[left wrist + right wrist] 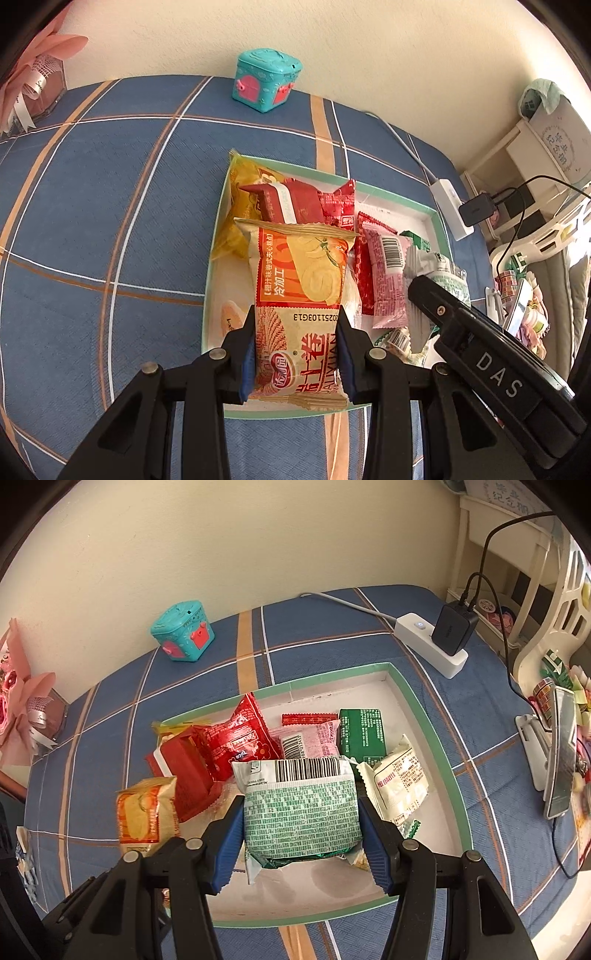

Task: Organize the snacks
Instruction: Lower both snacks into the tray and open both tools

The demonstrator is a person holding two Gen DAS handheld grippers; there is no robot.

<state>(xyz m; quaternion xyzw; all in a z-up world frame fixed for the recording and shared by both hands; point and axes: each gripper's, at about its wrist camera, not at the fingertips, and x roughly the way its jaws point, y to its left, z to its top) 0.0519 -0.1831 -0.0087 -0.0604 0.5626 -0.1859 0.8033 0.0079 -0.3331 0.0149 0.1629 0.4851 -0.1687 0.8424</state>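
Left wrist view: the orange snack packet [301, 314] is clamped at its lower end between the fingers of the left gripper [297, 354], hanging over the near rim of the shallow box [402, 201]; the right wrist view shows the green snack packet [301, 812] squeezed across its width by the fingers of the right gripper [301, 834], above the box floor; ahead of the fingers lie a red packet [236, 742], a pink packet [314, 740], a dark green packet [362, 731] and a white packet [400, 782]; the box sits on a blue checked bed cover [110, 221], with a teal toy box [266, 79] and a power strip [430, 642] well beyond; judged risk: both packets are soft and slick, so a slack grip could let one slide out, and the orange one, so near the rim, could land outside the box; the two grippers are close and could knock together.
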